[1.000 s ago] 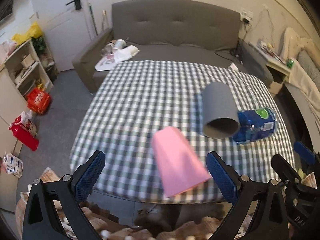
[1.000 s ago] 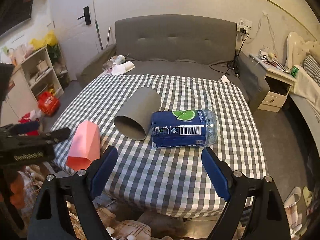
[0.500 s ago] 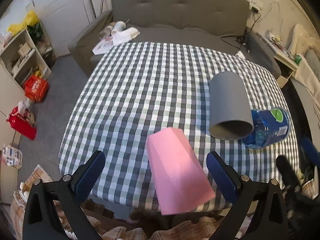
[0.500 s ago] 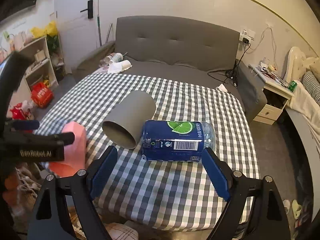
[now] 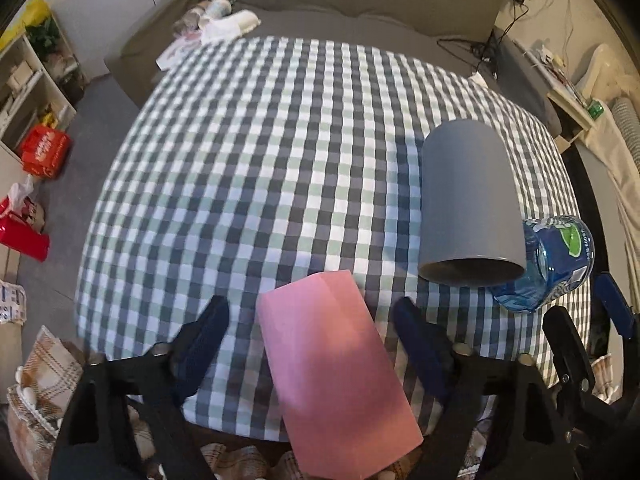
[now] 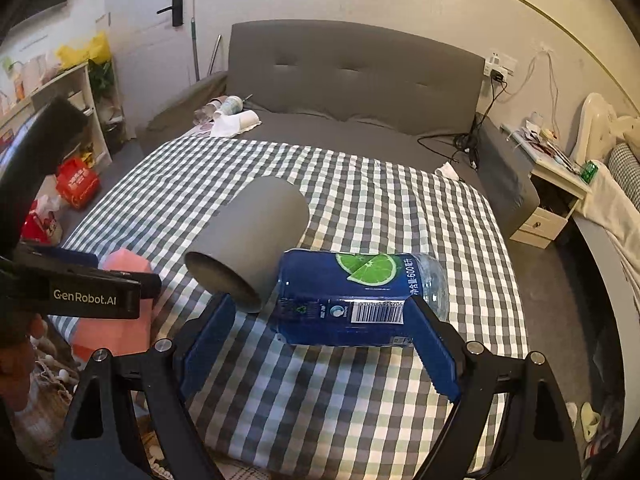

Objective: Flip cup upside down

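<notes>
The pink cup (image 5: 336,364) lies between the fingers of the left gripper (image 5: 310,328), a faceted, matte pink tumbler with flat side panels meeting at soft edges, its narrower closed end pointing away from the gripper and its wider end toward the camera, hanging past the near edge of the checked tablecloth (image 5: 260,152). The left gripper's jaws stand wide, with a gap on both sides of the cup, so neither blue pad (image 5: 202,340) touches it. Ahead and to the right of this gripper a grey cup (image 5: 468,204) lies on its side, open mouth facing the camera, and just beyond it to the right, touching it, is a blue bottle (image 5: 548,264). From the right wrist view, the right gripper (image 6: 320,344) is also spread wide and holds nothing; the blue bottle (image 6: 356,296), with its lime label and barcode, lies on its side directly ahead between the fingertips' line, and the grey cup (image 6: 252,240) rests against the bottle's left end. Farther left of the right gripper, the pink cup (image 6: 116,316) shows partly behind the black body of the left gripper (image 6: 80,292), near the cloth's (image 6: 380,208) left corner.
</notes>
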A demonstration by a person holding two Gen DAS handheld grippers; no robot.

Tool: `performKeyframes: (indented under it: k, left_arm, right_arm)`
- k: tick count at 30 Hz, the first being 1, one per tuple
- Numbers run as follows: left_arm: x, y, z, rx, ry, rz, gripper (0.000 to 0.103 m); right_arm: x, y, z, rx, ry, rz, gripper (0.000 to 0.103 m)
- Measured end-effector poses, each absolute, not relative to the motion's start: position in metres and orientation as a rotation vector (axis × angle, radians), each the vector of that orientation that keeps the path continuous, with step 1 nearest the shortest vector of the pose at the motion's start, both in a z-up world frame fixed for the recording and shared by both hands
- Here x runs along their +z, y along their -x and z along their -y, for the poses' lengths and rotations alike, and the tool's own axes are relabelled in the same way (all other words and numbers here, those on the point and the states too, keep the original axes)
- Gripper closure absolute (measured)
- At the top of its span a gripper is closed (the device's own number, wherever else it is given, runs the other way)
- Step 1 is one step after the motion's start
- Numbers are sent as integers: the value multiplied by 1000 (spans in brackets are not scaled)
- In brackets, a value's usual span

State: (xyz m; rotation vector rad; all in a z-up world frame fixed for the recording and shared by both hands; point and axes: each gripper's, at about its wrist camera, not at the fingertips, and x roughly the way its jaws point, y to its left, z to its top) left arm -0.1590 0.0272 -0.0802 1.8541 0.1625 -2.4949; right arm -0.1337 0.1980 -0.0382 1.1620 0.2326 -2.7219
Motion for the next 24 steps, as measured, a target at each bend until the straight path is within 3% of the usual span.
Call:
performKeyframes:
  k: [1, 2, 24]
  left_arm:
    - [-82, 160, -27, -2489, -1873, -175, 37]
    - [-84, 162, -27, -2484, -1890, -186, 38]
    - [-25, 141, -27, -2721, -1612, -136, 44]
  right_arm:
    - [-40, 136, -198, -2719, -1168, -229, 17]
    - [-41, 137, -199, -2717, -1171, -228, 17]
    - [-39, 122, -199, -2730, -1152, -229, 17]
